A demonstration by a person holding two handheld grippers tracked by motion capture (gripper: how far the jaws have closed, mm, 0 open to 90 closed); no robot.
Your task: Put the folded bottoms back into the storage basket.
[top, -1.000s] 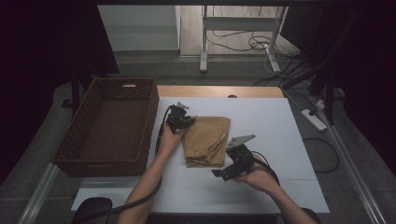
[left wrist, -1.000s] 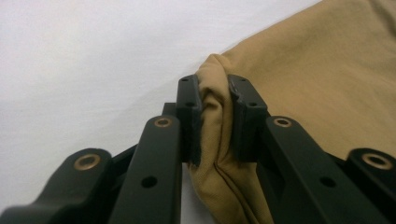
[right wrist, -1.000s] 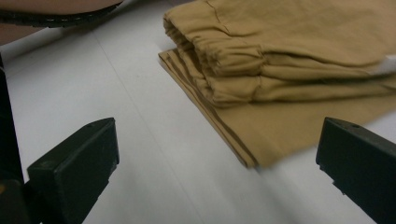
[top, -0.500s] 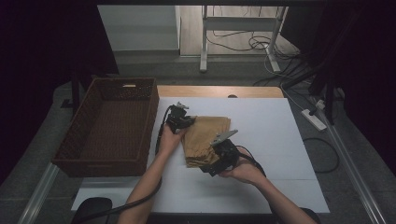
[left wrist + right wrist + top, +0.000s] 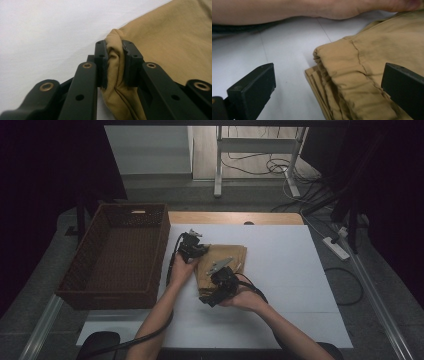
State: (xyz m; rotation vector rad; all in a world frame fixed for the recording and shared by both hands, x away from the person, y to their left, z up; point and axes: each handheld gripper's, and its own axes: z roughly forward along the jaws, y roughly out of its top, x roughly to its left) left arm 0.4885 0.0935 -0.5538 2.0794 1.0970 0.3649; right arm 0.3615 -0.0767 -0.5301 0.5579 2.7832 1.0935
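On the worktop [image 5: 300, 270] lies a folded cloth [image 5: 235, 256], soft and light. Left tool [image 5: 116, 62] pinches its far corner; right tool [image 5: 327, 82], jaws wide apart, faces the thick near hem, probably the firmest hold.

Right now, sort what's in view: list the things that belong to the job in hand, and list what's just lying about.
In the job:
tan folded garment
left gripper, jaws shut on the garment's corner
right gripper, jaws open at the garment's folded edge
wicker basket, beside the garment, probably its destination

Lying about:
power strip
floor cables
metal stand
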